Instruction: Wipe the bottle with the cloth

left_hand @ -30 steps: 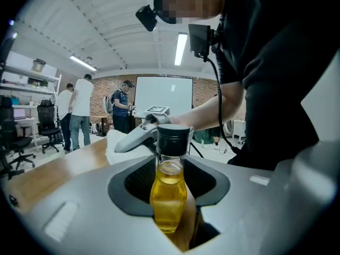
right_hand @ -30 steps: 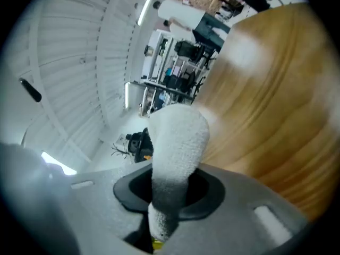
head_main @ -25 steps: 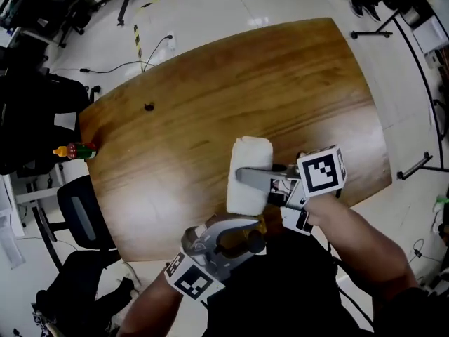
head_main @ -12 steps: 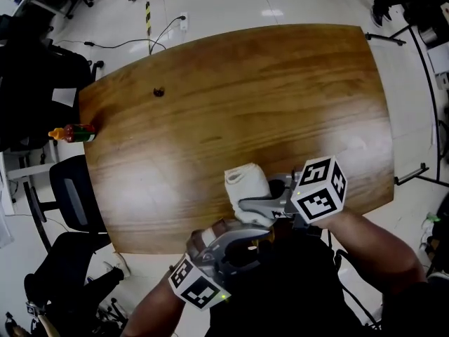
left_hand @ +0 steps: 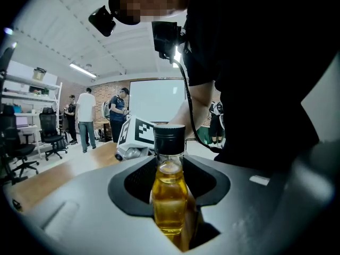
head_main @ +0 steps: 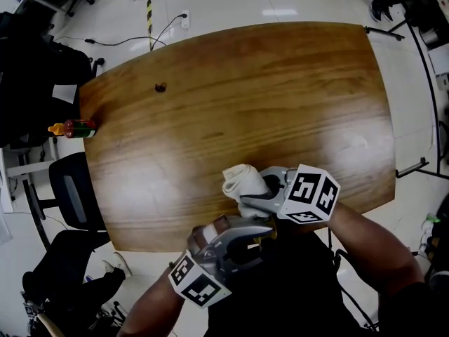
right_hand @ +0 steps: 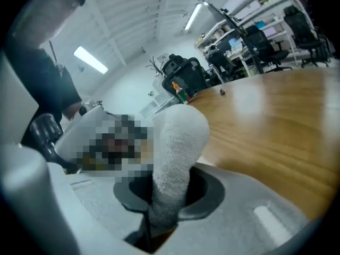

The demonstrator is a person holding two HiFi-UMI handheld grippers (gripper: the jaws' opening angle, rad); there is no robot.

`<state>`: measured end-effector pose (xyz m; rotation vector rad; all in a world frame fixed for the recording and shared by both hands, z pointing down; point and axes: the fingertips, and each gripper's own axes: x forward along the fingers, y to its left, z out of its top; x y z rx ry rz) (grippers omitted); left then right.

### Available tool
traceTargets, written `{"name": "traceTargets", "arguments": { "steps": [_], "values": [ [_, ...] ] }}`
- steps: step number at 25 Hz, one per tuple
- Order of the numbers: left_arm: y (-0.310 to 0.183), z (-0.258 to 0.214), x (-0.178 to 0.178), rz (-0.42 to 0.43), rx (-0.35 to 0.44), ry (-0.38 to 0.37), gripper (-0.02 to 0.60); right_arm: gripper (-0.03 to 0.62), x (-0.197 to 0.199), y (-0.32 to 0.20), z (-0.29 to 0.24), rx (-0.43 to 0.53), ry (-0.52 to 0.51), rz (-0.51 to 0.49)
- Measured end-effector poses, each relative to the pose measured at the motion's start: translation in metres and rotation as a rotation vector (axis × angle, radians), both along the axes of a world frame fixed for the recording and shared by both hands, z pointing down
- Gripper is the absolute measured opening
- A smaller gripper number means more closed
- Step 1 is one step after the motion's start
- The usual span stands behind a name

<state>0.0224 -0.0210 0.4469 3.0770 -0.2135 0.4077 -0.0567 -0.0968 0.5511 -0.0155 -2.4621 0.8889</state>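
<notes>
The head camera looks steeply down over the bench (head_main: 245, 90). Cameras on the left claw (head_main: 261, 239) and right claw (head_main: 251, 189) look closely along their own jaws. All three views share the bench.

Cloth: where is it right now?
In the head view, the cloth is clamped in the right hand-held gripper, over the table's near edge, near the bottle.

bottle (left_hand: 169, 195): we see it between the left gripper (head_main: 242, 244) jaws, at the table (head_main: 280, 90) near edge.
cloth (head_main: 242, 180): between the right gripper (head_main: 254, 196) jaws, just beyond our bottle, over the table.
small bottle (head_main: 70, 128): table's left edge.
</notes>
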Motion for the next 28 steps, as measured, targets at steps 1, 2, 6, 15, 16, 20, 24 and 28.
{"name": "traceTargets", "arguments": {
  "steps": [1, 2, 6, 15, 16, 20, 24, 28],
  "values": [
    [0.000, 0.000, 0.000, 0.003, 0.002, 0.000, 0.172, 0.072, -0.001, 0.001, 0.004, 0.039, 0.022, -0.025],
    [0.000, 0.000, 0.001, 0.005, 0.004, 0.000, 0.172, 0.072, -0.001, 0.002, 0.007, 0.077, 0.041, -0.049],
    [0.001, 0.001, 0.001, 0.011, 0.016, 0.002, 0.172, 0.072, 0.000, 0.004, 0.022, 0.230, 0.120, -0.125],
    [0.001, 0.003, -0.002, 0.032, 0.019, -0.002, 0.173, 0.072, 0.011, -0.009, 0.034, 0.487, 0.174, -0.064],
    [0.002, 0.004, -0.002, 0.036, 0.019, -0.003, 0.173, 0.072, 0.015, -0.015, 0.032, 0.470, 0.179, -0.024],
    [0.004, 0.005, -0.003, 0.041, 0.022, -0.008, 0.176, 0.072, 0.049, -0.049, 0.017, 0.380, 0.222, 0.213],
    [0.000, 0.009, -0.004, 0.041, 0.042, -0.024, 0.183, 0.072, 0.089, -0.071, -0.010, 0.273, 0.190, 0.459],
    [0.005, 0.017, -0.006, 0.052, 0.061, -0.085, 0.224, 0.072, 0.121, -0.061, -0.041, 0.171, 0.131, 0.656]
  ]
}}
